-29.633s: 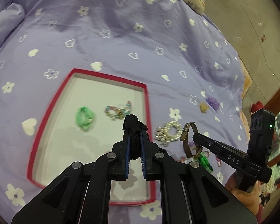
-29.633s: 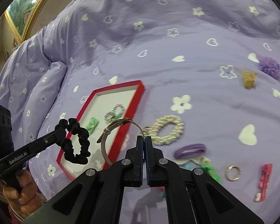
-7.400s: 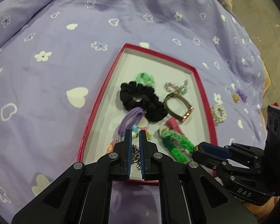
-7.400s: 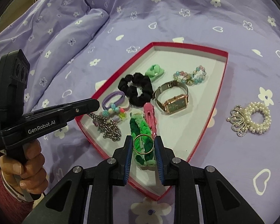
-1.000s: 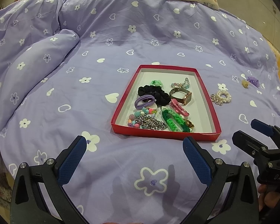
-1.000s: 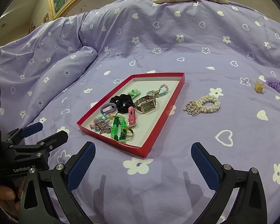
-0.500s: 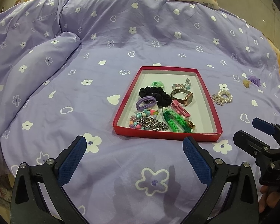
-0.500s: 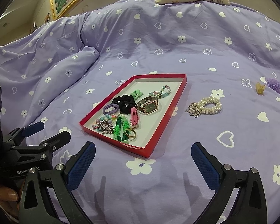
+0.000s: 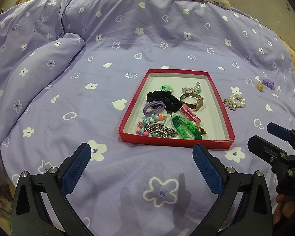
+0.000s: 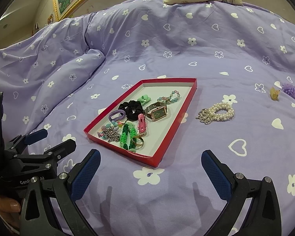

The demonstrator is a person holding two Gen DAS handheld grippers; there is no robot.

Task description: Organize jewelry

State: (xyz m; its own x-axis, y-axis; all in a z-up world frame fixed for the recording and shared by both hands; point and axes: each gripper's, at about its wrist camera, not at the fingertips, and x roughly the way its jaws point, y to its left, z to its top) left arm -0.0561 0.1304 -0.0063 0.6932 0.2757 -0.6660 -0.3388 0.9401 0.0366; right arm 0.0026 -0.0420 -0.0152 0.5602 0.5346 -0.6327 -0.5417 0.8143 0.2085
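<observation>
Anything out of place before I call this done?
Yes: the pearl bracelet, a small yellow piece and a purple piece lie on the bedspread, outside the red tray, to its right.

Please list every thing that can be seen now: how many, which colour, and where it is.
Shallow cardboard tray: one, red rim, white floor, mid-bed.
Fabric scrunchie: one, black, in tray.
Square-faced wristwatch: one, rose gold, in tray.
Braided cord band: one, green, in tray.
Plain ring: one, gold, in tray.
Snap hair clip: one, pink, in tray.
Pearl bracelet: one, white, on quilt right of tray.
Flowered quilt: one, purple, covering bed.
Left gripper: open, empty.
Right gripper: open, empty.
</observation>
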